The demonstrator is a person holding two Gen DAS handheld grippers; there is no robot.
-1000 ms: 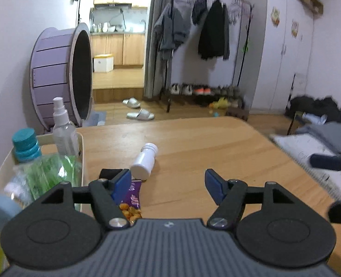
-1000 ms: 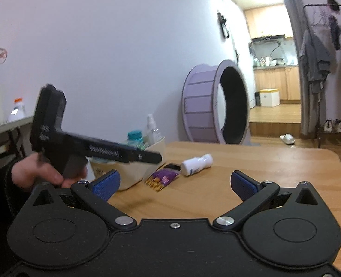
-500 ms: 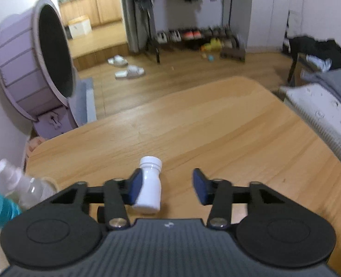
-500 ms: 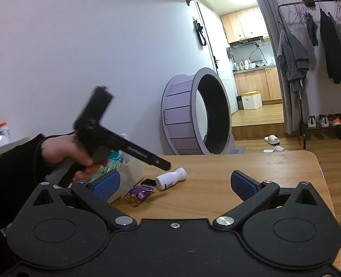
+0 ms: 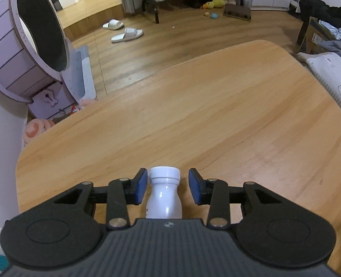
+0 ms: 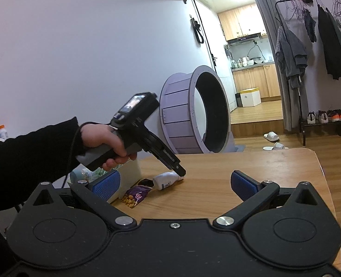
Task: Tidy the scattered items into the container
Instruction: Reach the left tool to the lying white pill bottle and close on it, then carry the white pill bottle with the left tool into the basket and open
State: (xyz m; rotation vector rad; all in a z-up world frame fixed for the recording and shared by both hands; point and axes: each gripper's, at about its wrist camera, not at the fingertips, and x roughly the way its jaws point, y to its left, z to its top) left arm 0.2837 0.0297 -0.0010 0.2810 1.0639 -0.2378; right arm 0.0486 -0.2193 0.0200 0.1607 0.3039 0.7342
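Observation:
A small white bottle (image 5: 164,196) lies on the wooden table (image 5: 216,120), cap pointing away. My left gripper (image 5: 168,188) is open with a blue pad on each side of the bottle's neck, the left pad nearly touching. In the right wrist view the bottle (image 6: 167,180) lies by the left gripper's tip (image 6: 178,170). A purple snack bag (image 6: 135,195) and a small black item (image 6: 146,182) lie beside the cream container (image 6: 128,175), which holds several items. My right gripper (image 6: 173,183) is open, empty, held back above the table.
A purple cat wheel (image 5: 31,43) stands on the floor past the table's far left edge. The table's far edge (image 5: 216,53) and right edge drop to the floor. A bed (image 5: 332,69) lies to the right. A clothes rack (image 6: 309,46) stands far back.
My left gripper has tilted down and moved forward over the white bottle, which now sits between its pads. The jaws have narrowed. My right gripper has stayed wide open.

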